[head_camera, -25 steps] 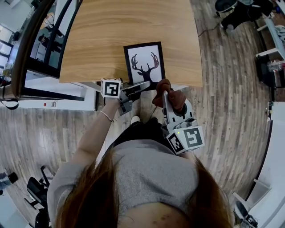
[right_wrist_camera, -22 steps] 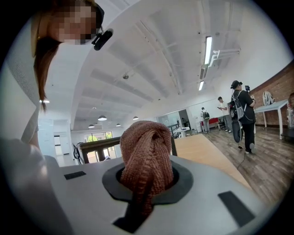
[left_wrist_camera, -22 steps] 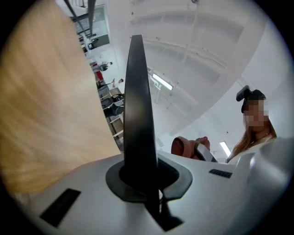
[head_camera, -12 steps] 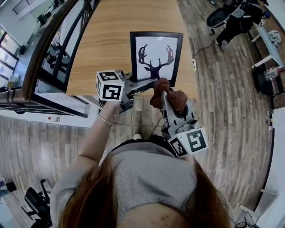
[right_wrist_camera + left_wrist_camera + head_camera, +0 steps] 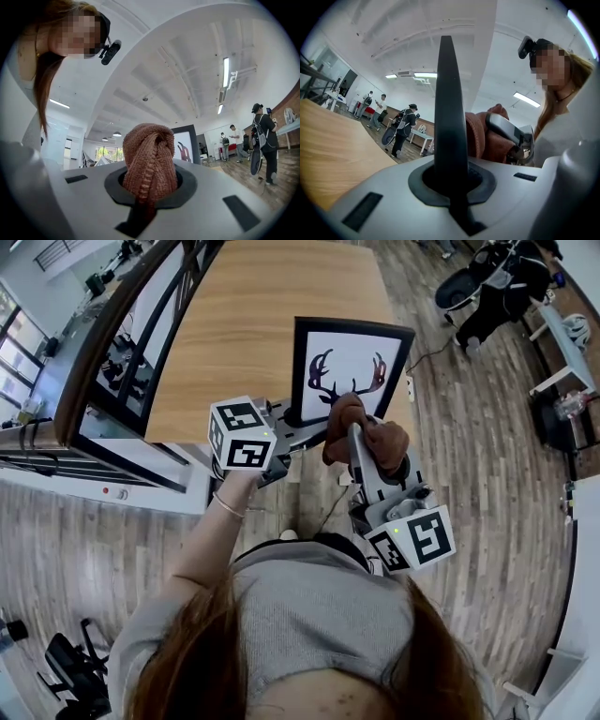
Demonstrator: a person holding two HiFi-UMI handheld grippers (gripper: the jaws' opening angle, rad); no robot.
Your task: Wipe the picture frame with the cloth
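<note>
Gripping the picture frame point(image 5: 352, 357) at its lower left corner, the left gripper point(image 5: 294, 416) is keeping its tongs pressed together on the thin black border. It is holding the frame tilted up above the near end of the table point(image 5: 234, 324). The frame's right side is running close to the table's right edge, and its bottom edge is sitting just above the table's near edge. The right gripper point(image 5: 354, 435) is clamping a bunched brown cloth point(image 5: 373, 439) between its tongs. The cloth is bulging out around them and pressing against the lower middle of the frame, over the base of the antler print. The two grippers are crowding each other at the frame's bottom edge, just beside one another. The bare tabletop is stretching away beyond the frame and to its left, giving open room there. A dark railing point(image 5: 112, 343) is lining the table's left side. To the right, the wooden floor point(image 5: 469, 456) is lying open, with people standing well apart at the far corner.
</note>
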